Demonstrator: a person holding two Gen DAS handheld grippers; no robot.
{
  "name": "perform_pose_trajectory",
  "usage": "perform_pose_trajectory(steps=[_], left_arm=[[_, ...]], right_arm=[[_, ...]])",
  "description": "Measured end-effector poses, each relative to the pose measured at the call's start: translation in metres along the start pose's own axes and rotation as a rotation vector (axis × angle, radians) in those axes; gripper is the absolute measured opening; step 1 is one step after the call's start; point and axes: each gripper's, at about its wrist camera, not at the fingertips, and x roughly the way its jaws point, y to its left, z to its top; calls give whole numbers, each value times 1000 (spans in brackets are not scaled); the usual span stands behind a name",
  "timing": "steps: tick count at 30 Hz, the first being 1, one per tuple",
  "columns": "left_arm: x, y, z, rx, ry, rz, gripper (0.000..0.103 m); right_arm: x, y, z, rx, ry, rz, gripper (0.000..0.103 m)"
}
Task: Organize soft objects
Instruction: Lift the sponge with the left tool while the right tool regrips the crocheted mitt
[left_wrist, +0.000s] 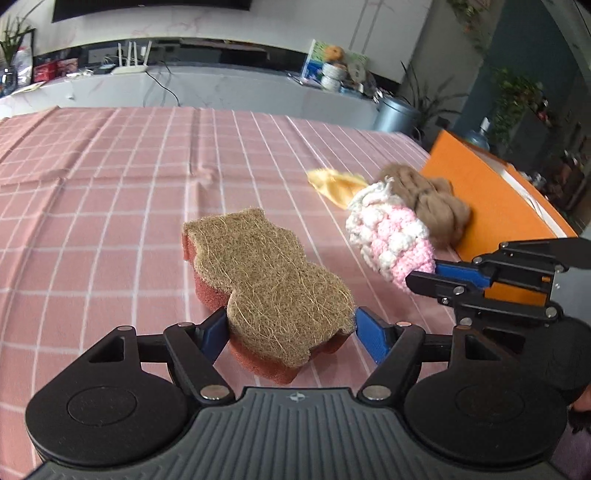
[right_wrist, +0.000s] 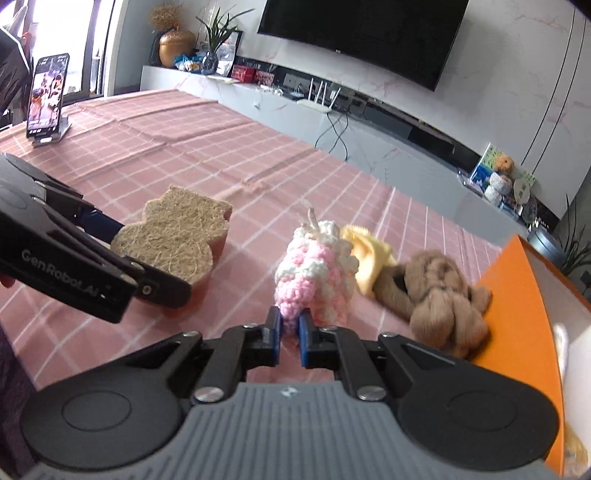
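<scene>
on pink checked cloth (left_wrist: 110, 192), one sponge (left_wrist: 266, 280), one crochet piece (right_wrist: 314, 273), two grippers

**Living room behind a pink-checked bench**

A pink grid-patterned cloth (right_wrist: 258, 155) covers the bench. Beyond it runs a long white marble-look cabinet (right_wrist: 388, 155) carrying a white router (right_wrist: 319, 96) and scattered boxes. A large dark television (right_wrist: 362, 33) hangs on the pale veined wall. Daylight enters through a window (right_wrist: 74, 33) at left, near a gold jar (right_wrist: 176, 42) and potted plants.

"GenRobot.AI" in grey lettering on the left gripper (right_wrist: 155, 258) black side, no other legible text
</scene>
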Motion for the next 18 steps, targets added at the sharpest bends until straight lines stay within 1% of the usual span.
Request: perform_pose_trajectory(steps=[2, 5, 9, 12, 14, 15, 17, 18], left_arm=[[-2, -1, -9, 18, 28, -19, 84], [-1, -2, -17, 56, 82, -52, 85], [-3, 0, -19, 56, 96, -42, 91], [-4, 2, -20, 27, 100, -26, 92], [-5, 0, -22, 9, 99, -18, 92], [-7, 1, -22, -7, 99, -16, 92], [-11, 3, -23, -71, 86, -17, 93], [-14, 5, -22, -110, 75, -23, 93]], right_arm=[[-9, 4, -12, -13, 16, 0, 7], [-11, 10, -23, -27, 47, -5, 8], [-12, 10, -28, -12, 53, 1, 11], [-14, 5, -26, 37, 58, 18, 23], [-19, 1, -25, 74, 48, 17, 44], [-22, -1, -24, 91, 36, 12, 48], [-31, -7, -23, 131, 6, 11, 59], [-34, -11, -22, 154, -7, 14, 61]])
